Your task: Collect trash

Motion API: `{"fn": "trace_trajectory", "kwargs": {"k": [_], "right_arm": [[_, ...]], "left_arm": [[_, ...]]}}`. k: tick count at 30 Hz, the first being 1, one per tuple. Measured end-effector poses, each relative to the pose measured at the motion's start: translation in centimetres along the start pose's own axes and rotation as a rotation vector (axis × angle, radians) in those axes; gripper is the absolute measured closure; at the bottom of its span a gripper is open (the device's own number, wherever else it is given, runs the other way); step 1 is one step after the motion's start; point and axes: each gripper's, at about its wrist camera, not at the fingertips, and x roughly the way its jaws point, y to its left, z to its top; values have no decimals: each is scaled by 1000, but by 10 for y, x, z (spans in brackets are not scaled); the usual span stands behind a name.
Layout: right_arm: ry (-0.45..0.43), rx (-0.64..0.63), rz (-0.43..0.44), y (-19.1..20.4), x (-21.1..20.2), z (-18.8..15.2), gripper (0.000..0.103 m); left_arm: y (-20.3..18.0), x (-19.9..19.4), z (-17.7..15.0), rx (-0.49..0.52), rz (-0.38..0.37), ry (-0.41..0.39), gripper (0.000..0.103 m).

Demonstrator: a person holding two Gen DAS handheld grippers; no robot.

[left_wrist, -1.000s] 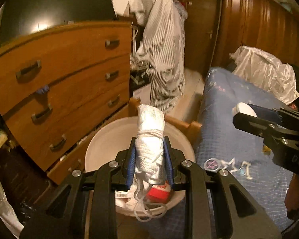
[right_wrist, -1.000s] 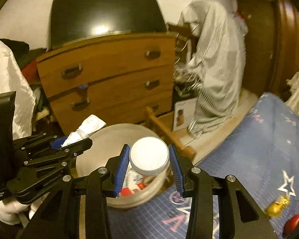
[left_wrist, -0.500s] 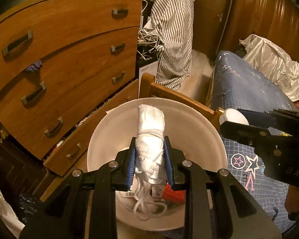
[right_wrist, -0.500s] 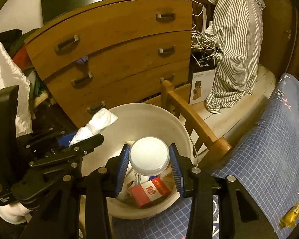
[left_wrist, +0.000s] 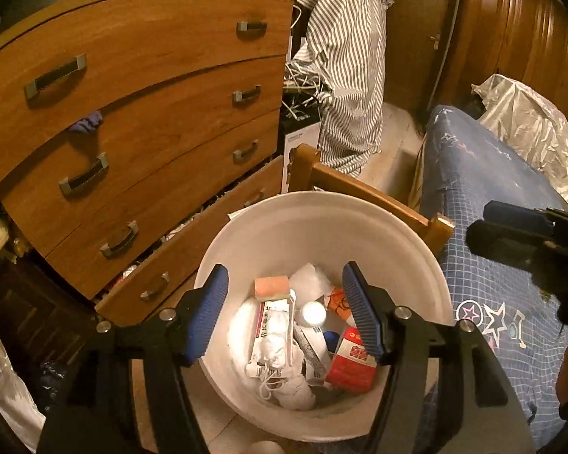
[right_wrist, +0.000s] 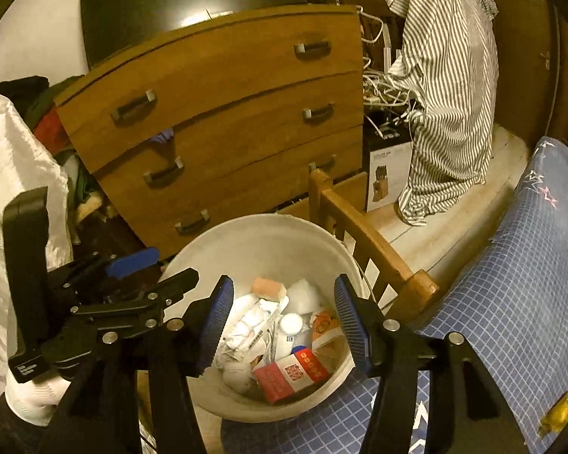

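Note:
A white trash bucket stands between the dresser and the bed. My left gripper hangs over its mouth, jaws opening, nothing between them. The white rolled bundle with strings lies at the bottom among several pieces of trash. My right gripper is also above the bucket, jaws opening and empty. The white round-capped bottle lies inside beside a red box and a pink sponge. In the right wrist view the left gripper shows at left.
A wooden dresser with its lowest drawer pulled out stands left of the bucket. A wooden bed frame and blue checked bedding lie to the right. A striped cloth hangs behind. A yellow wrapper lies on the bed.
Both grippers sank over the bucket and opened. The white bundle dropped from the left jaws and the white-capped bottle from the right jaws; both now lie in the bucket.

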Motion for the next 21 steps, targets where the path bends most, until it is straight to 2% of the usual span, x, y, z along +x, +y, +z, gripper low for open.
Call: {"fn": "trace_trajectory", "kwargs": {"k": [3,5,7,9,11,15,17,21], "right_arm": [[-50,-13,14,3,-30,-12,42],[-83,-30,19,4,-50,-25,36],[-109,-49,15,5,-68,-39,35],[-127,-61,11,6,-83,-54,34],[-147,-74,7,6,-99,-73,32],[-172,-94,-8,5,-119,-102,32],[-175,-86,2,3,-124,-109,32],[-177,-76,7,-3,-133,-117,32]], "left_arm": [[1,-24,-9,-7,24,-63,29],[-2,-47,-17,-10,47,-121,6],[-3,-78,-32,-25,73,-199,5],[-3,-97,-44,-37,56,-248,5],[-3,-110,-55,-64,13,-246,5],[-14,-119,-68,-66,22,-226,5],[-21,-123,-73,-51,18,-253,5],[-28,-126,-79,-56,9,-248,5]]}}
